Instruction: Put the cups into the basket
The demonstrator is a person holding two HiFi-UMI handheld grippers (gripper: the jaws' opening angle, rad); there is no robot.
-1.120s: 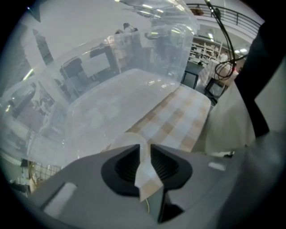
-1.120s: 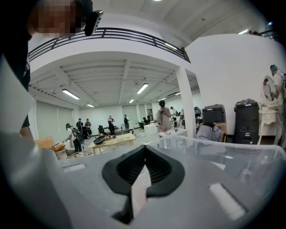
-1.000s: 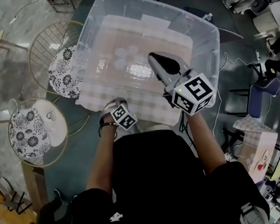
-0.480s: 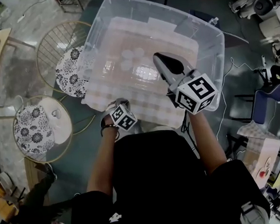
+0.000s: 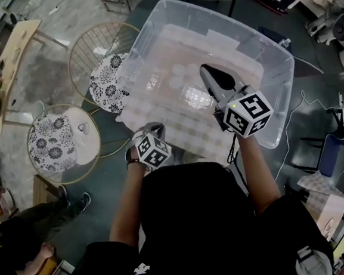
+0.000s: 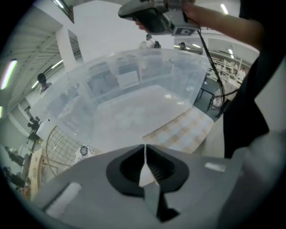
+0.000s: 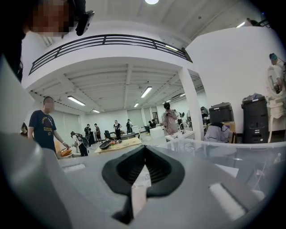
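Note:
A large clear plastic bin point(image 5: 140, 50) stands on a table with a checked cloth point(image 5: 190, 141). On its floor I see several pale round shapes point(image 5: 177, 75), seemingly clear cups, too faint to tell apart. My right gripper point(image 5: 205, 70) hangs over the bin's middle, pointing at its far wall, shut and empty. My left gripper point(image 5: 152, 127) is at the table's near edge, in front of the bin, also shut with nothing in it. In the left gripper view its jaws point(image 6: 144, 147) meet, and the bin point(image 6: 147, 67) fills the picture ahead. In the right gripper view the jaws point(image 7: 144, 148) meet too.
Left of the table stand two round wire chairs with floral cushions point(image 5: 108, 79) point(image 5: 55, 141). A wooden table point(image 5: 9, 52) lies at the far left, a blue chair point(image 5: 334, 149) at the right. A person point(image 5: 25, 236) stands on the floor at the lower left.
My left gripper has risen a little at the table's near edge, still shut. The head view has swung, so the bin sits further right. A person has come in at lower left.

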